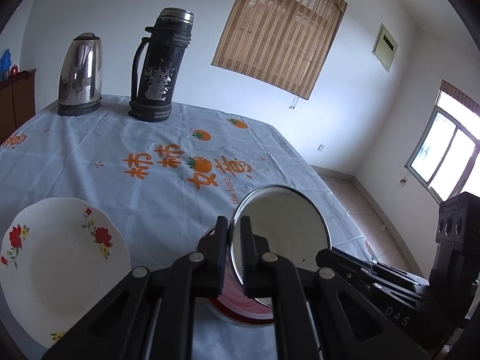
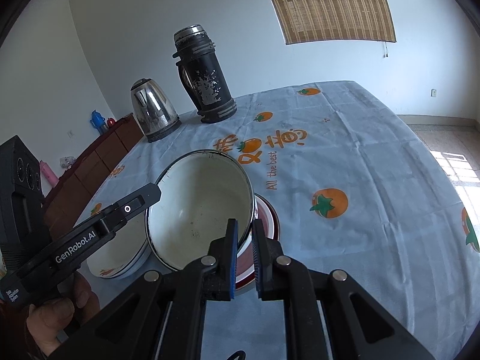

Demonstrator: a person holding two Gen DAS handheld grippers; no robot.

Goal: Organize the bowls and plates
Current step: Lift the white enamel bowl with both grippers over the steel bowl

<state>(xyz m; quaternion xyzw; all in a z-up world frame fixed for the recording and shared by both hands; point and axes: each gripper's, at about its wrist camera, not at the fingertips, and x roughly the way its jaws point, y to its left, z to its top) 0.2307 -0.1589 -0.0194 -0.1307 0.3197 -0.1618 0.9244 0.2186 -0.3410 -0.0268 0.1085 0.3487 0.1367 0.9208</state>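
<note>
A white enamel bowl with a dark rim is held tilted above a red-rimmed plate. My left gripper is shut on the bowl's rim, and the bowl shows edge-on in the left wrist view. My right gripper is shut on the opposite rim of the same bowl. The red plate lies under the bowl on the tablecloth. A white plate with red flowers lies left of it and also shows in the right wrist view.
A steel kettle and a worn black thermos stand at the table's far edge. The table has a pale blue cloth with orange fruit prints. A brown cabinet stands along the wall to the left.
</note>
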